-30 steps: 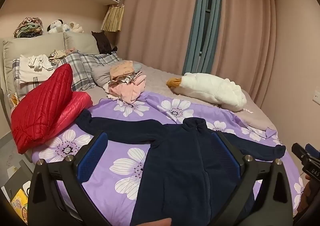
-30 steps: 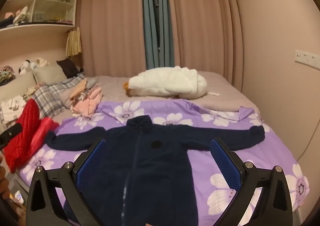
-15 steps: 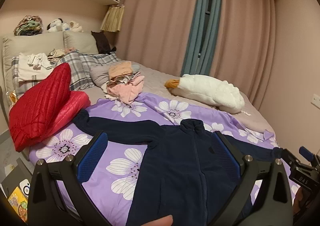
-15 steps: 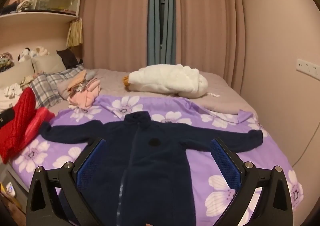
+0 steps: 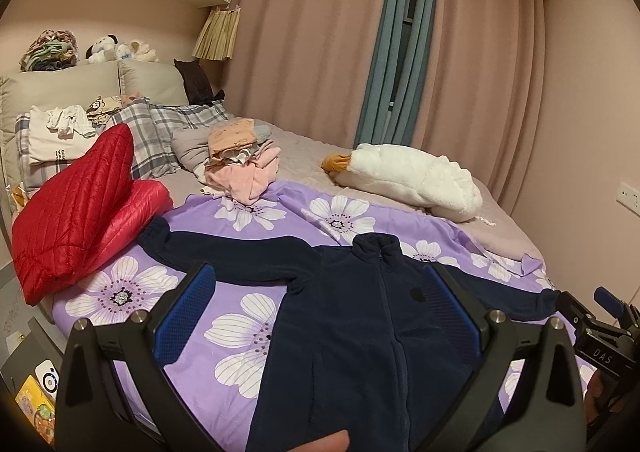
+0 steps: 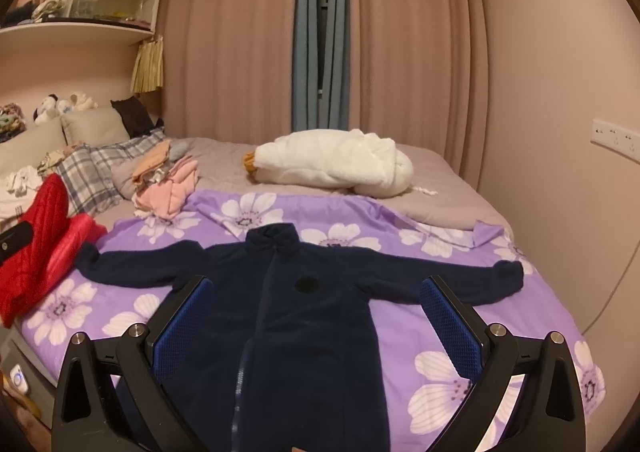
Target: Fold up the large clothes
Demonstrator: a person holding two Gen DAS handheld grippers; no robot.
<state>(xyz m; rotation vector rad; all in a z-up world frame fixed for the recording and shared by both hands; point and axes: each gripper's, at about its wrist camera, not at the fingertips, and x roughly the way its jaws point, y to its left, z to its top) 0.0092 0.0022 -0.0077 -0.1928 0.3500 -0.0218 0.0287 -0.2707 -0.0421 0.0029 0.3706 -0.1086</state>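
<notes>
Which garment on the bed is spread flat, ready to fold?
The navy fleece jacket, sleeves out on the purple floral sheet; the red puffer jacket lies bunched.

**Inspector A:** The navy jacket (image 6: 304, 332): its hem runs off the near edge in both wrist views, so its lower part is not seen.

**Inspector B:** Agreed. The left gripper (image 5: 316, 316) covers part of its front. The right gripper (image 5: 600, 336) is cut by the right edge in the left wrist view.

**Inspector A:** Shelf contents (image 6: 64, 0) far left are too small and blurred to name.

**Inspector B:** The red quilted jacket (image 6: 36, 248) is cropped at the left edge.
</notes>
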